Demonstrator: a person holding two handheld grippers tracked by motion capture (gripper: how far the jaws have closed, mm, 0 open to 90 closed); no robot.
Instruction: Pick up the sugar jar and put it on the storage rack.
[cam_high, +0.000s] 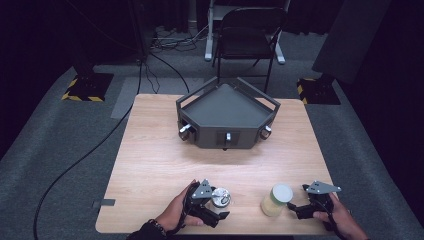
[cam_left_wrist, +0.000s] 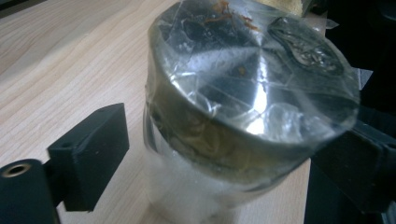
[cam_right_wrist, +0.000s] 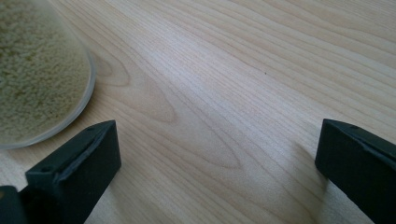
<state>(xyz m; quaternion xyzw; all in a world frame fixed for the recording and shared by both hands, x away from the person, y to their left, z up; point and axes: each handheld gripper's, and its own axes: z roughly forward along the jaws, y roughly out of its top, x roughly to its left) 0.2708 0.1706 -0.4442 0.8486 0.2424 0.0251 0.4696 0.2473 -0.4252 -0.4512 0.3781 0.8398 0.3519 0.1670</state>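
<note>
A jar with a shiny silver lid (cam_high: 220, 196) wrapped in clear film stands near the table's front edge. My left gripper (cam_high: 218, 204) is open around it. In the left gripper view the jar (cam_left_wrist: 243, 93) sits between the jaws, with a thin gap at the left jaw and the right jaw close against its side. A second jar (cam_high: 276, 200), white-lidded and full of pale yellow grains, stands to the right. My right gripper (cam_high: 298, 201) is open just right of that jar, holding nothing. In the right gripper view its jaws (cam_right_wrist: 219, 163) frame bare wood and the grain jar (cam_right_wrist: 37, 74) sits at the left edge.
A dark grey angular tray unit (cam_high: 227, 112) with small knobs on its front stands at the back middle of the wooden table (cam_high: 160, 150). Behind the table are a black chair (cam_high: 250, 35), stand bases and cables on the floor.
</note>
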